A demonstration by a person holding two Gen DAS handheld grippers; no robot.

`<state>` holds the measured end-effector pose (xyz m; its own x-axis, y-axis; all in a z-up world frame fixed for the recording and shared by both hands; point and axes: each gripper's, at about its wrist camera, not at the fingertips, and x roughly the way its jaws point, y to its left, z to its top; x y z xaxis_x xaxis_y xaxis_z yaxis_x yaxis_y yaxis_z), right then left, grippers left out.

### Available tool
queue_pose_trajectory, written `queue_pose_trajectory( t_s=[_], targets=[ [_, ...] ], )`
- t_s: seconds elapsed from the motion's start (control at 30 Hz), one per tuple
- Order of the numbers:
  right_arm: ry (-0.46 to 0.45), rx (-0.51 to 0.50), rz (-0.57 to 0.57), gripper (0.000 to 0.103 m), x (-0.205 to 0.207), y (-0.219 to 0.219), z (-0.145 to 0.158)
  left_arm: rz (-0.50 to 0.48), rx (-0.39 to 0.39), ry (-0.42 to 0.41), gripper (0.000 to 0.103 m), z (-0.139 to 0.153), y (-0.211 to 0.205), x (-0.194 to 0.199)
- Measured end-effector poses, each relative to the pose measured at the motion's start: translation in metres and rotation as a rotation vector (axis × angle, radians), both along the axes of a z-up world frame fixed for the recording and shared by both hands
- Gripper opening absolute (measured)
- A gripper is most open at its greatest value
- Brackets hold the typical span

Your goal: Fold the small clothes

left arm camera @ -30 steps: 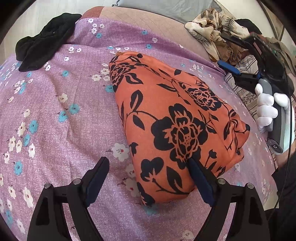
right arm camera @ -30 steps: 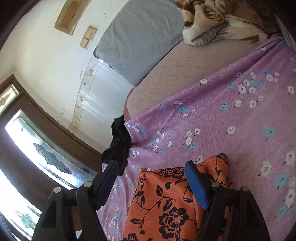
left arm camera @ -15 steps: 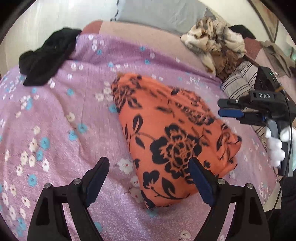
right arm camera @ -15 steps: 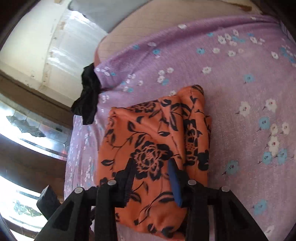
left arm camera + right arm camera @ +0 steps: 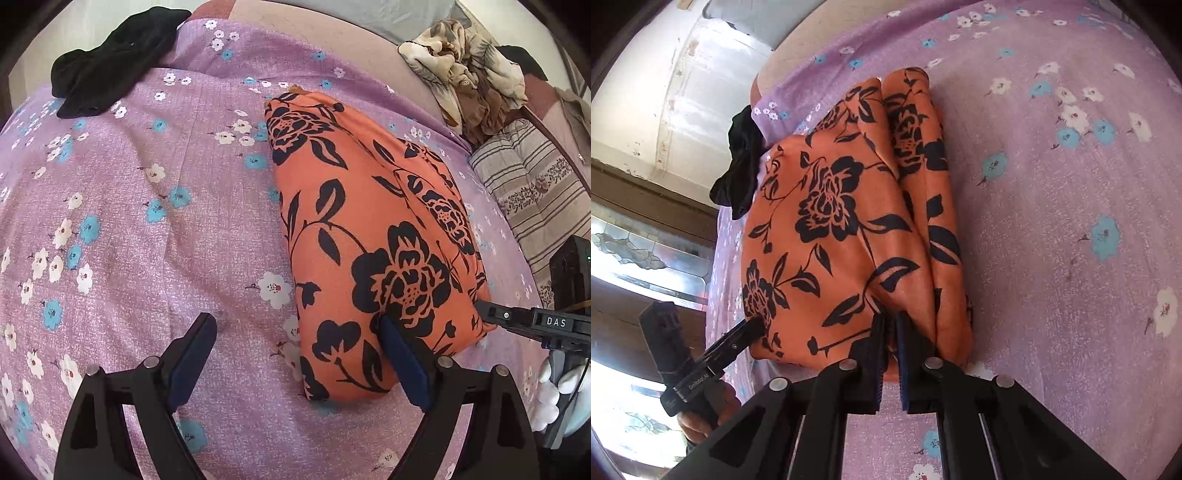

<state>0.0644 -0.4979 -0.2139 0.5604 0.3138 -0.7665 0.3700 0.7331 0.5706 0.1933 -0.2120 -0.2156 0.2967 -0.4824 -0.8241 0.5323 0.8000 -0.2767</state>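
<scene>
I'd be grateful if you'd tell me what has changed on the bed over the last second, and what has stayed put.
The right gripper came down from above the purple sheet to the near edge of the orange floral garment; its jaws have just been closing and now pinch that edge. The left gripper stays open, one finger resting on the garment. The garment, black cloth and sheet lie as before.
</scene>
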Motion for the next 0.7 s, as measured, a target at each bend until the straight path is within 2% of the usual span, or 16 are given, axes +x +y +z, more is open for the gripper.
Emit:
queue_pose_trajectory(
  t_s=[0.13,0.17,0.3,0.37,0.43,0.47,0.53,0.6,0.7],
  targets=[
    [-0.037,-0.046,-0.007,0.008,-0.005,0.008,0.012,0.008,-0.013,-0.047,0.09,0.014,0.005,-0.006],
    [-0.067,-0.077,-0.002,0.013,-0.007,0.011,0.023,0.007,-0.018,-0.072,0.09,0.019,0.006,-0.009],
    [-0.198,-0.168,0.001,0.012,-0.018,0.014,0.054,0.0,-0.045,-0.145,0.09,0.034,0.007,-0.015],
    [-0.223,-0.16,0.007,0.012,-0.015,0.015,0.056,0.001,-0.036,-0.16,0.09,0.035,0.003,-0.015],
    [-0.175,-0.15,0.028,0.012,-0.005,0.016,0.045,0.005,0.054,-0.139,0.09,0.021,-0.006,-0.011],
    [-0.116,-0.148,0.038,0.012,0.003,0.017,0.032,0.0,0.088,-0.107,0.09,0.009,-0.01,-0.009],
    [-0.012,-0.105,0.052,0.012,0.019,0.015,0.008,0.015,0.051,-0.046,0.091,0.0,-0.006,-0.005],
    [-0.032,-0.045,0.019,0.011,0.021,0.007,0.009,0.026,0.03,-0.026,0.091,0.004,-0.002,-0.002],
    [-0.05,-0.037,0.014,0.011,0.021,0.001,0.016,0.012,0.024,-0.089,0.091,0.014,-0.001,-0.007]
  ],
)
